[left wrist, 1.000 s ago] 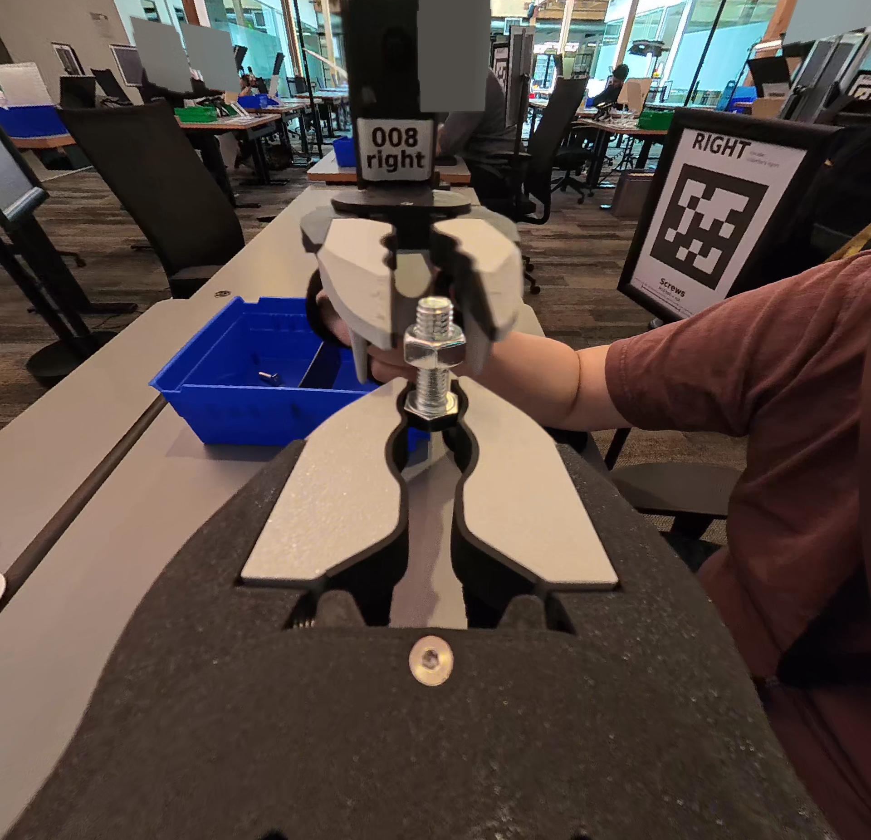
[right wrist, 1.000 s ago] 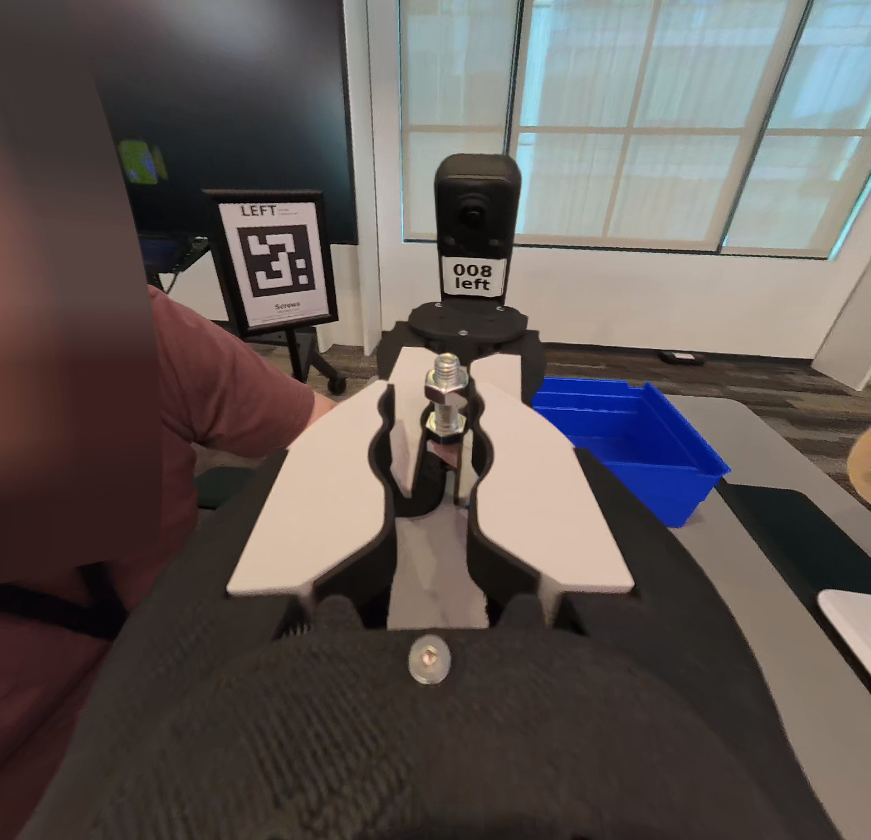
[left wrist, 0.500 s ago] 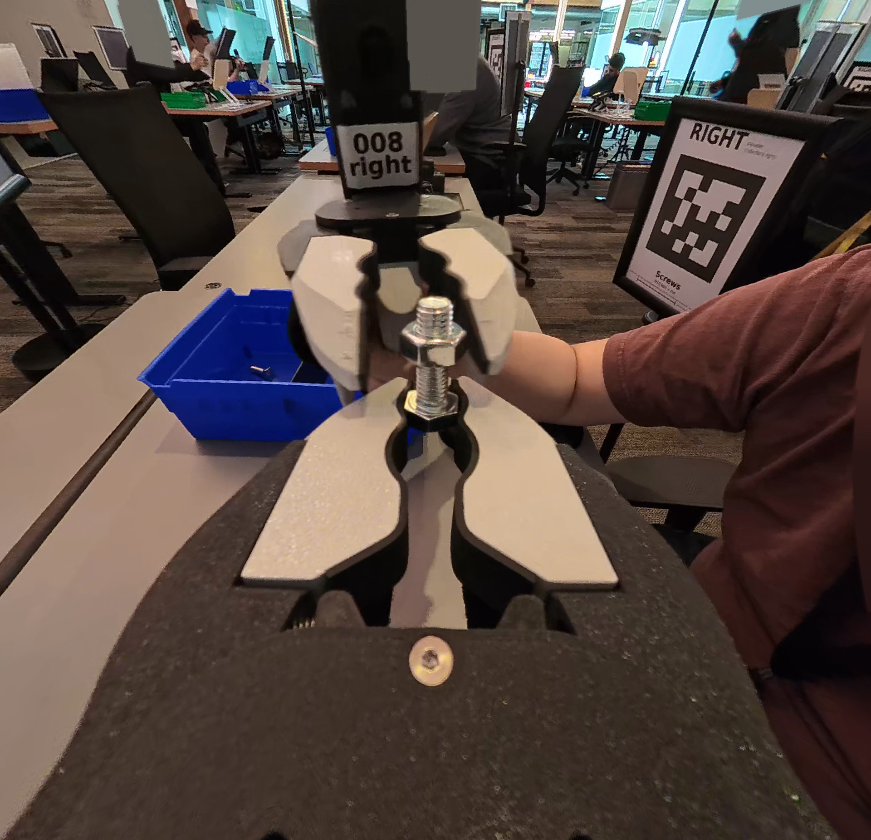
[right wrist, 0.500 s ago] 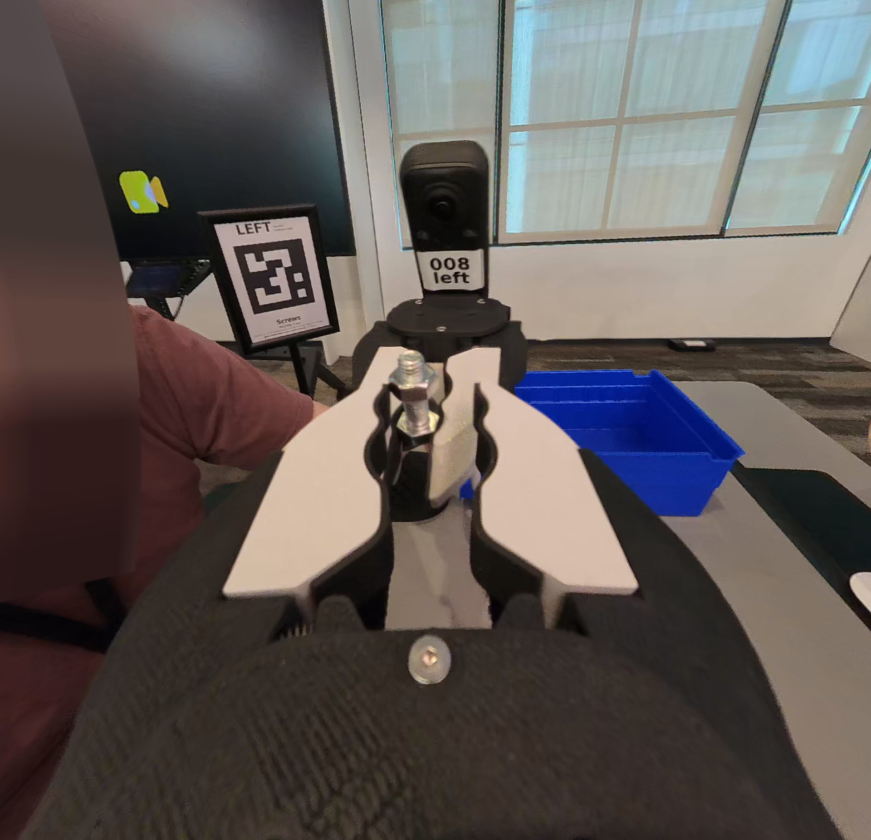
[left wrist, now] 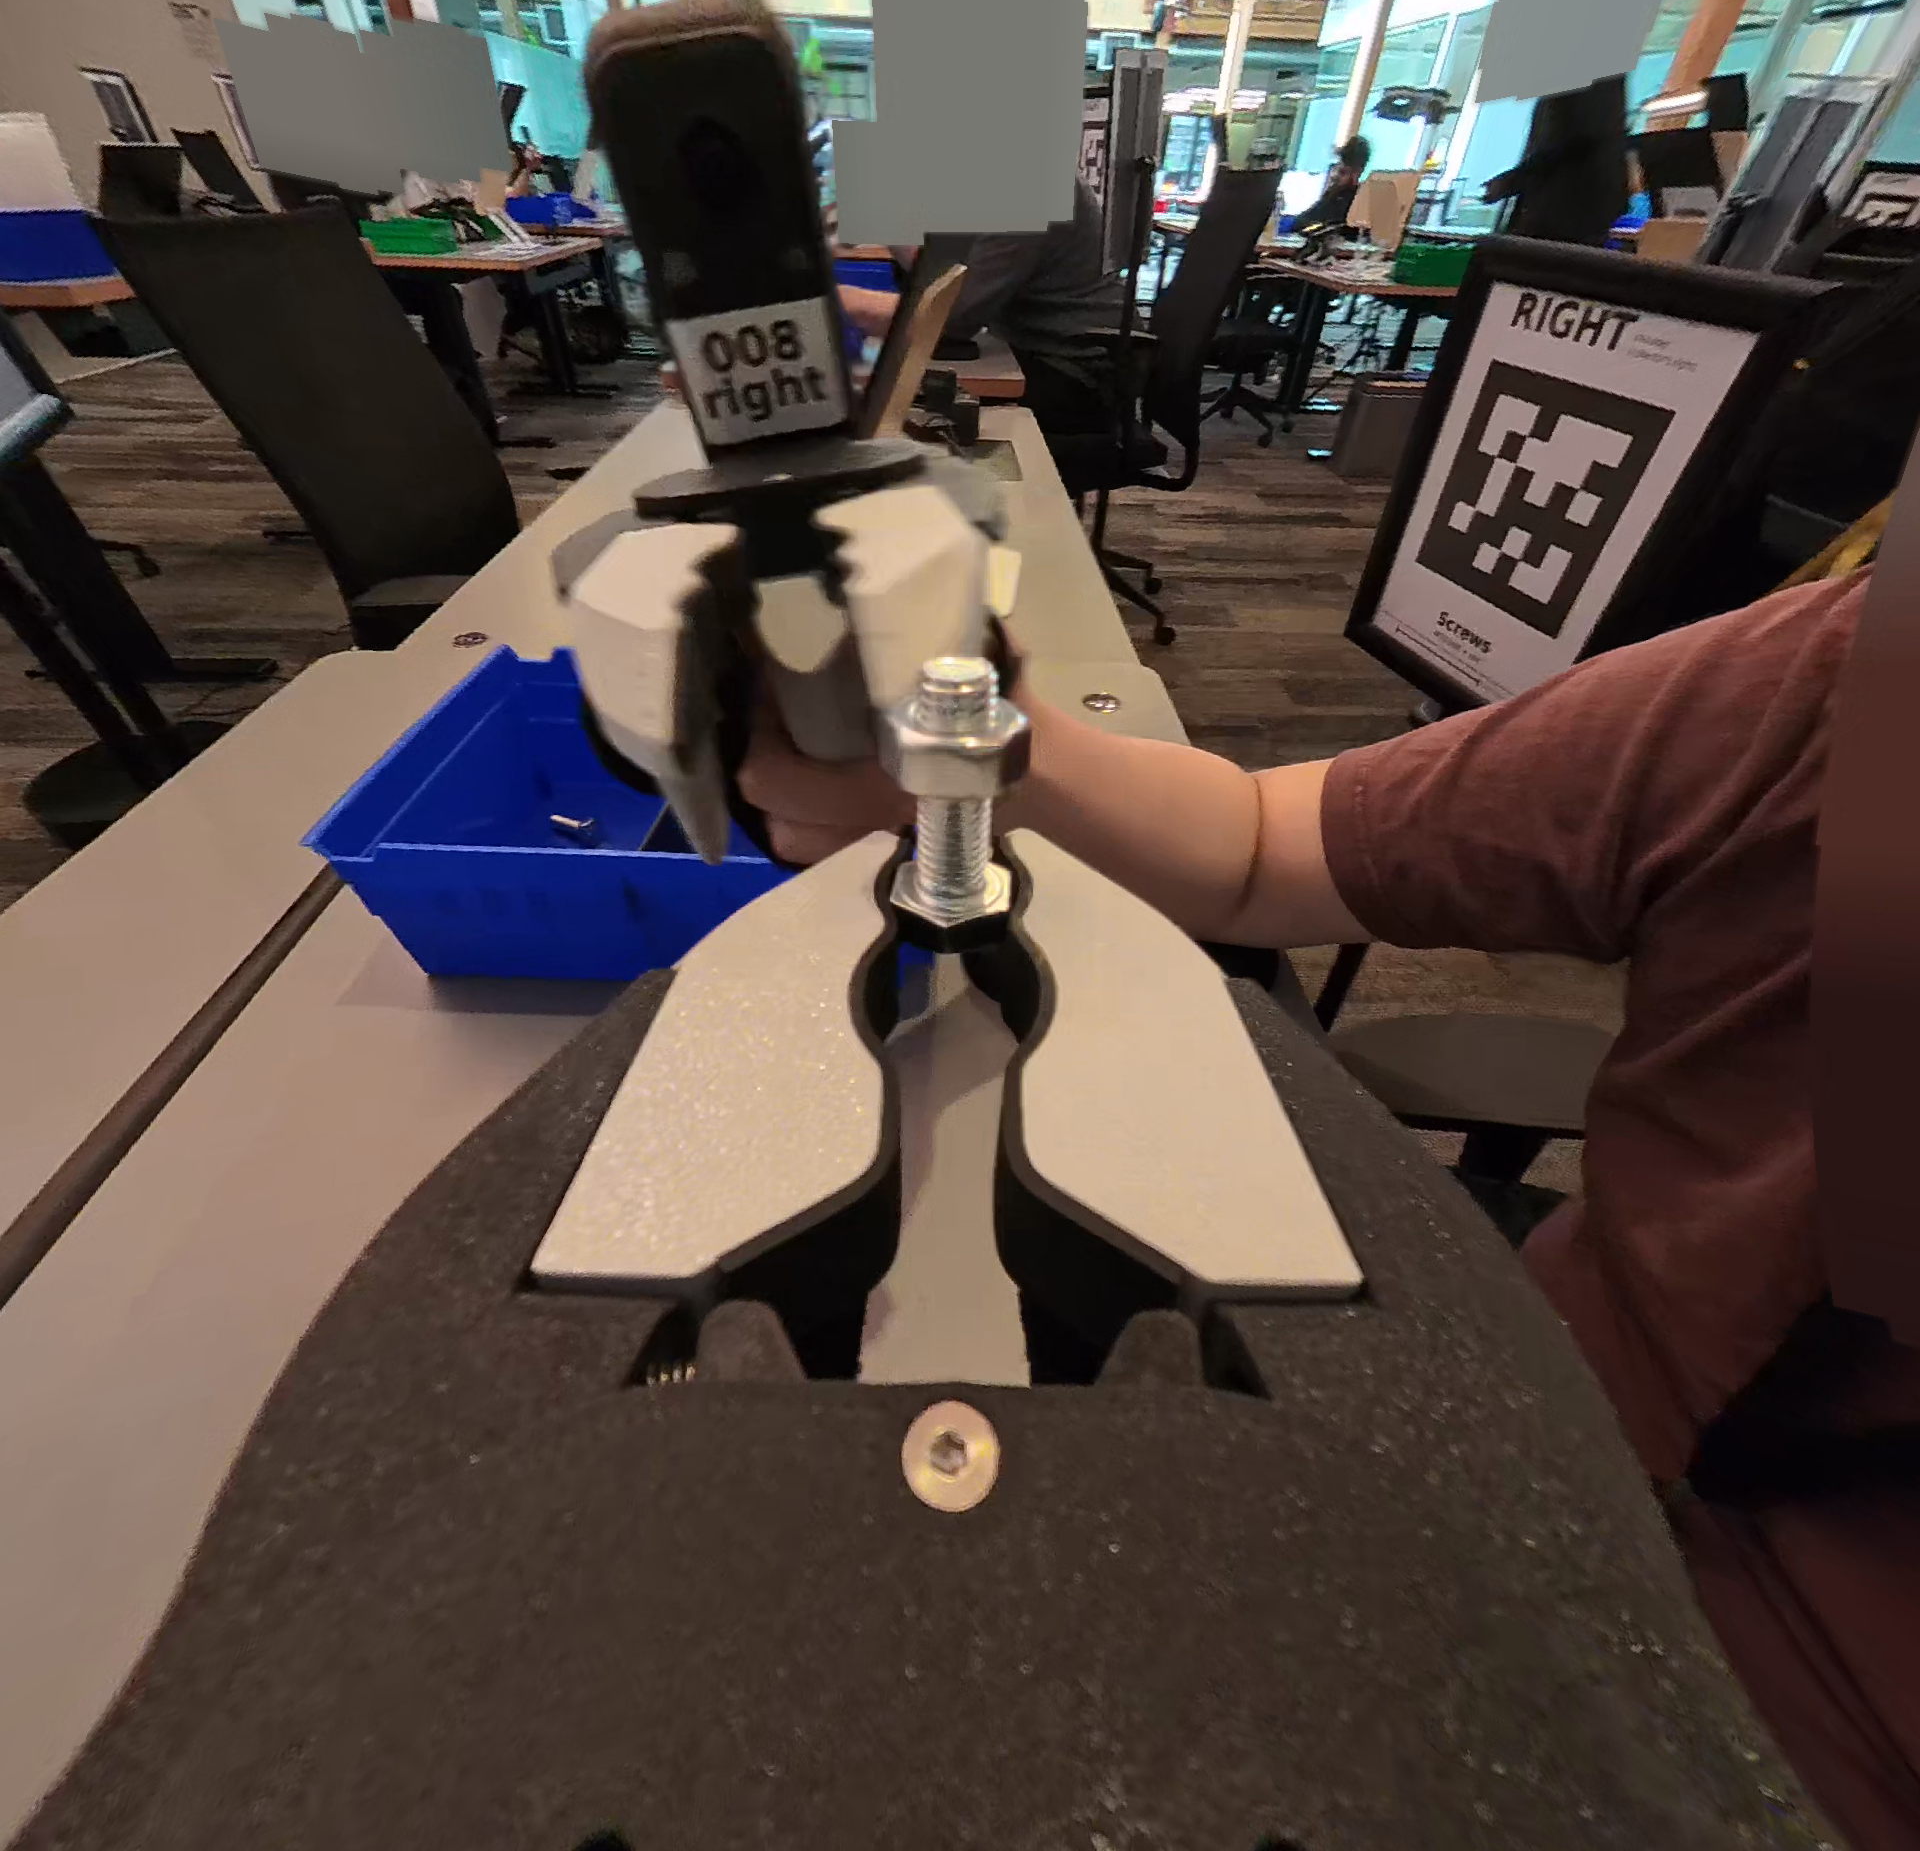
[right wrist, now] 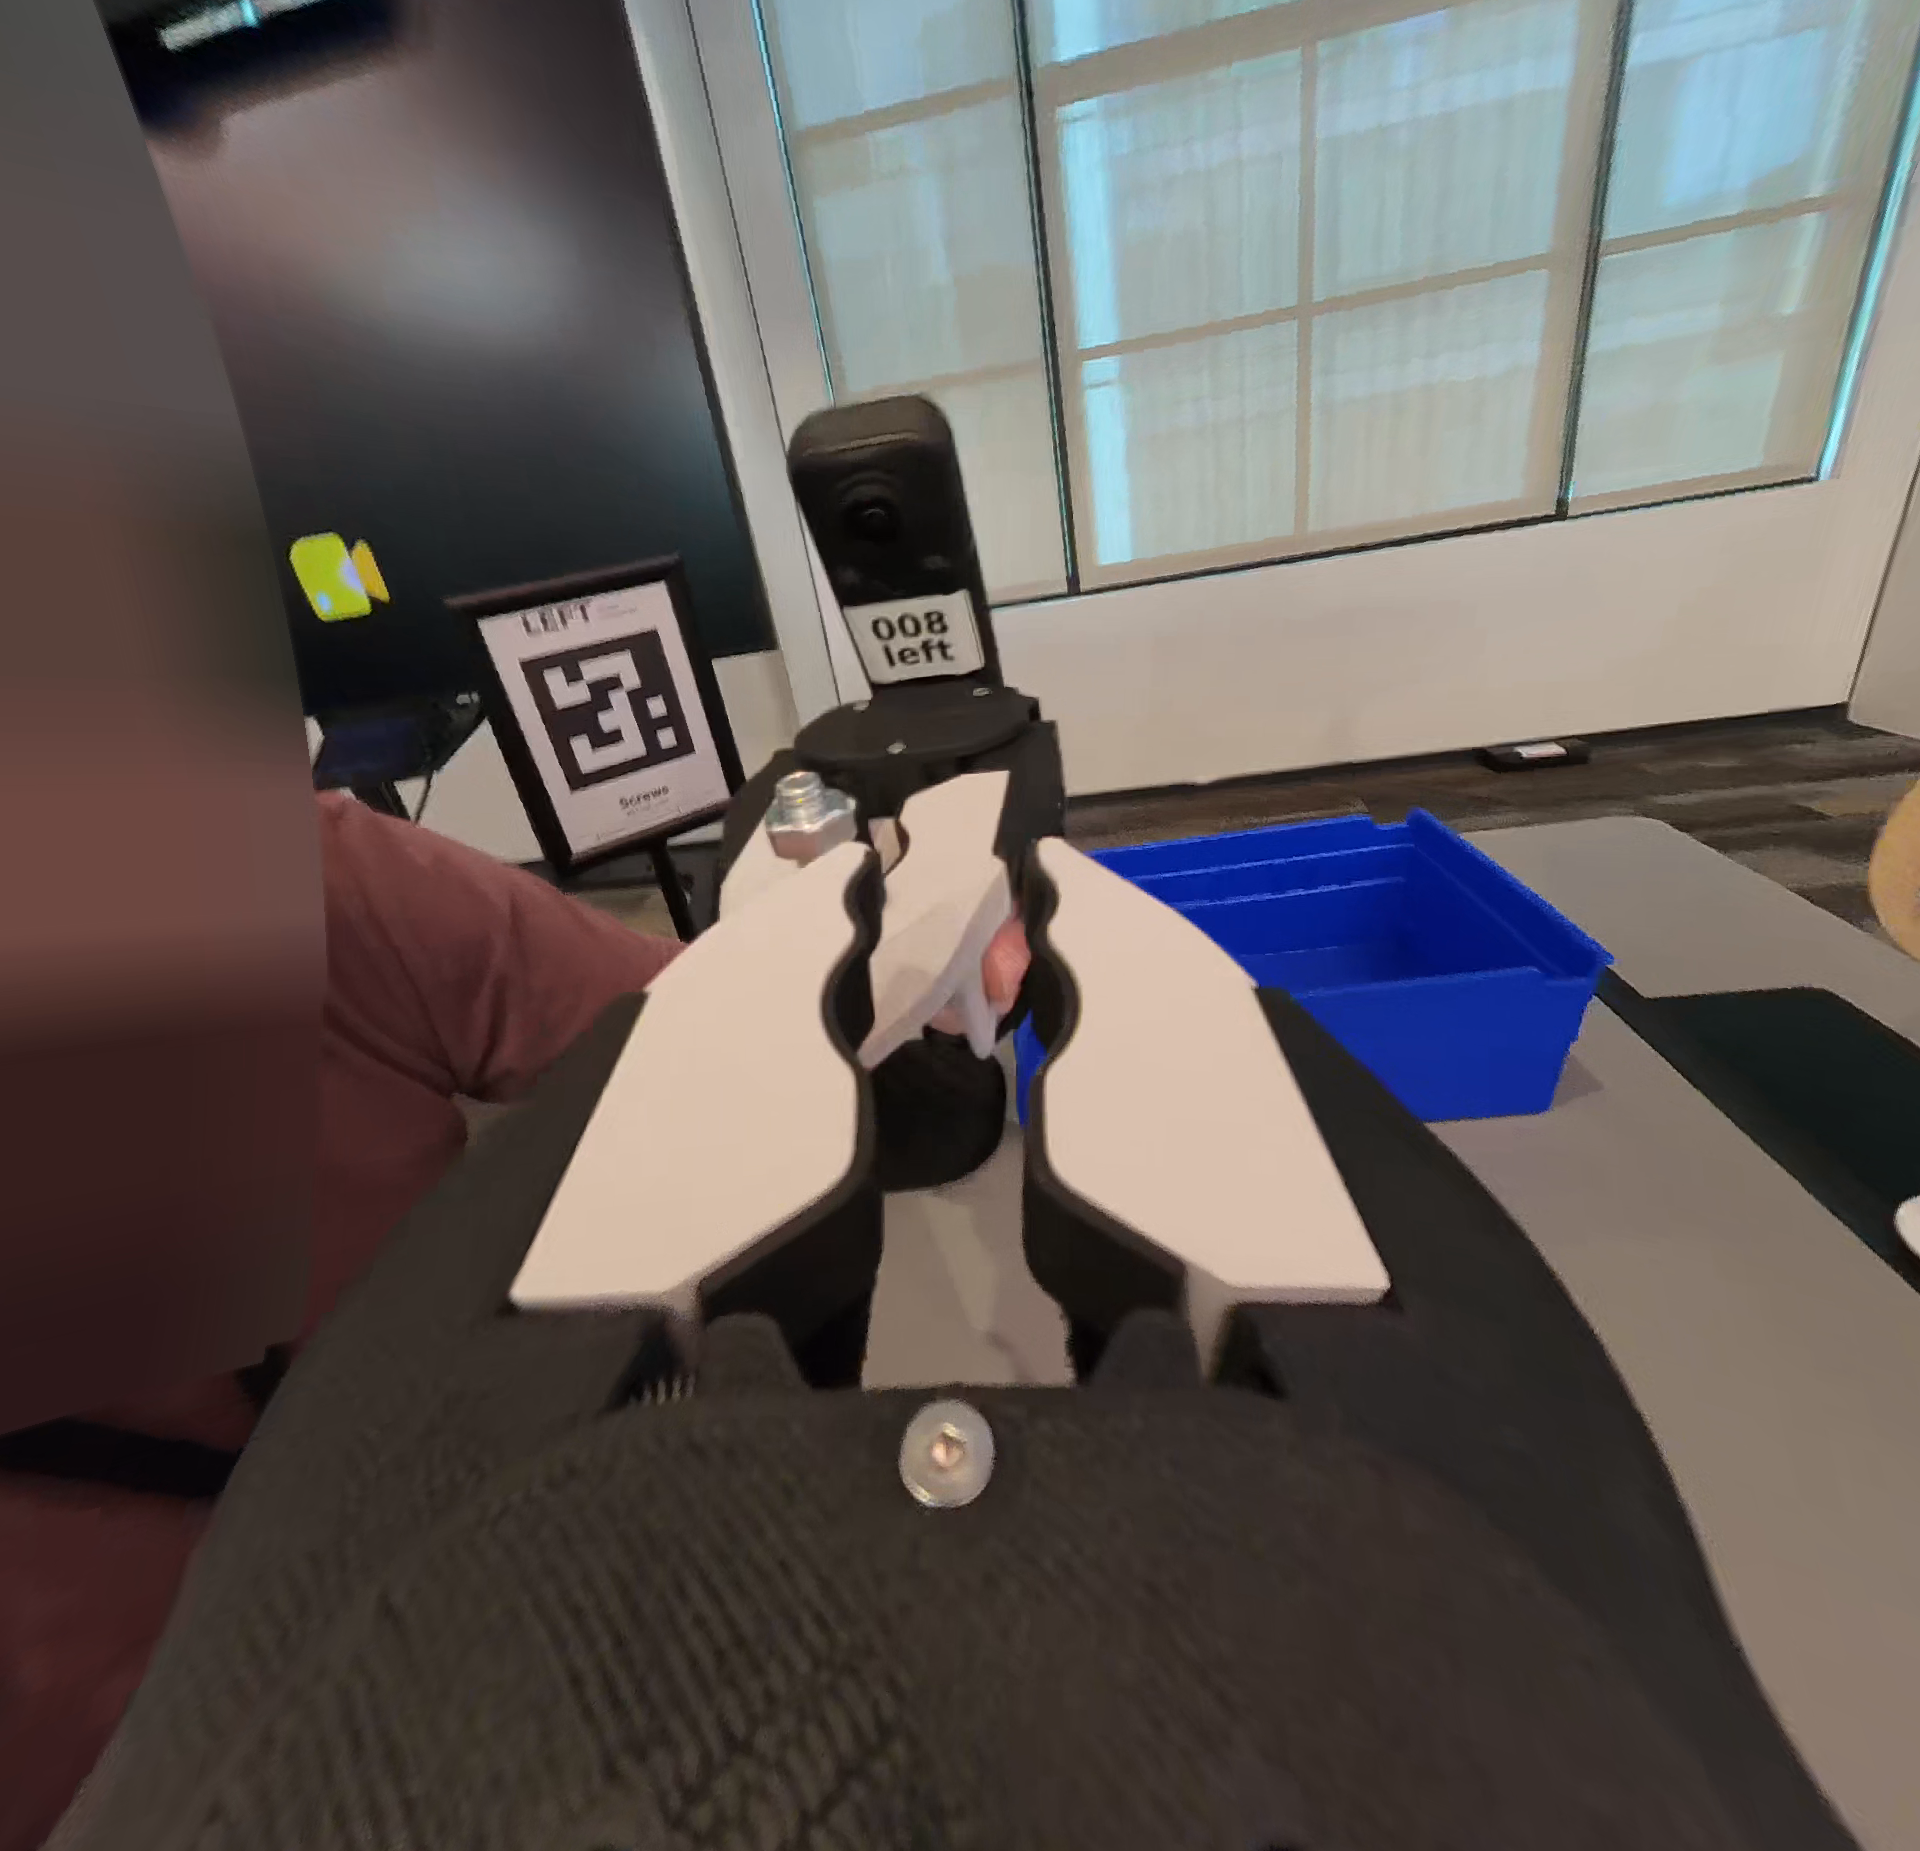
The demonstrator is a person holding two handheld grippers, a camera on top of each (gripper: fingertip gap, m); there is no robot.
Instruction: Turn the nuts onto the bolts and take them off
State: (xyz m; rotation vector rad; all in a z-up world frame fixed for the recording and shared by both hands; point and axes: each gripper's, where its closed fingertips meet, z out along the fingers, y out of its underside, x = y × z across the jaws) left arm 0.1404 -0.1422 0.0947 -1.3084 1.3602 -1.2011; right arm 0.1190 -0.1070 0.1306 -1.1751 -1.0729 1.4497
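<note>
Since a second ago the right tongs (left wrist: 769, 752) have let go of the nut (left wrist: 954, 754) and pulled off toward ten o'clock, jaws apart and empty. Left tongs (left wrist: 948, 902) stay clamped on the head of the bolt (left wrist: 948, 835), which stands upright with the nut threaded near its top. At nine o'clock a blue bin (left wrist: 488, 866) sits on the grey table (left wrist: 187, 1105), one small screw (left wrist: 569, 822) inside. At two o'clock stands a framed sign (left wrist: 1548, 492).
</note>
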